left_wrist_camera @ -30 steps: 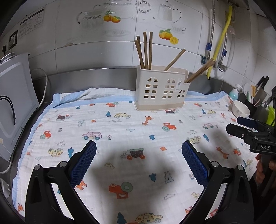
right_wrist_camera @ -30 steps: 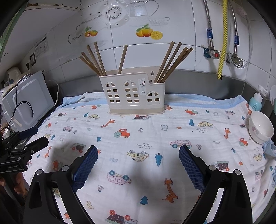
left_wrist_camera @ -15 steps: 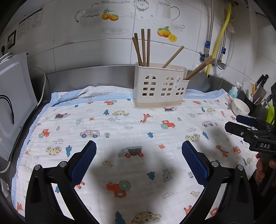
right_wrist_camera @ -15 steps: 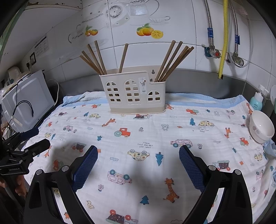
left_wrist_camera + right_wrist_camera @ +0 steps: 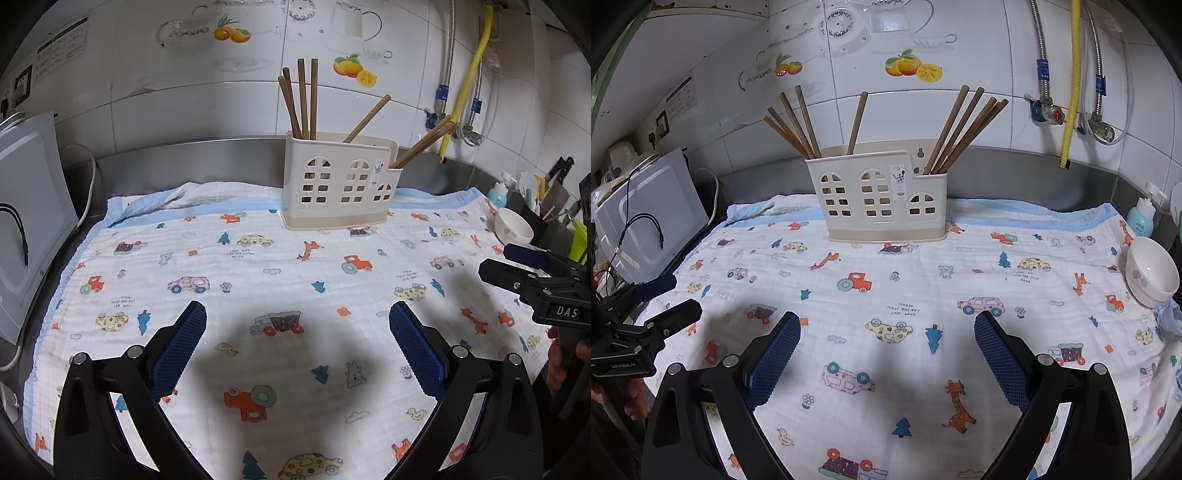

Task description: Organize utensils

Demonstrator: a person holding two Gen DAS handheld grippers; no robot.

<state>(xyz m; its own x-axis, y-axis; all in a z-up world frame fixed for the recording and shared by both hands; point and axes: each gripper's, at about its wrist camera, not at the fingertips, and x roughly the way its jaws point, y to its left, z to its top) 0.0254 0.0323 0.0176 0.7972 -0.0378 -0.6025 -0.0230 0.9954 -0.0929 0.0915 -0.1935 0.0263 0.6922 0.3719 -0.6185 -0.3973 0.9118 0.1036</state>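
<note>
Chopsticks (image 5: 964, 133) stand in the cream holder (image 5: 882, 199) at the far edge of your tabletop, on the patterned cloth (image 5: 923, 295). Your left tongs (image 5: 297, 345) and right tongs (image 5: 886, 349) both hover spread and empty near the cloth's front edge.

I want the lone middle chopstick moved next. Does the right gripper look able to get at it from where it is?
Probably yes. The right gripper is open and empty, with only bare cloth between it and the holder. The middle chopstick stands apart from both bunches.
</note>
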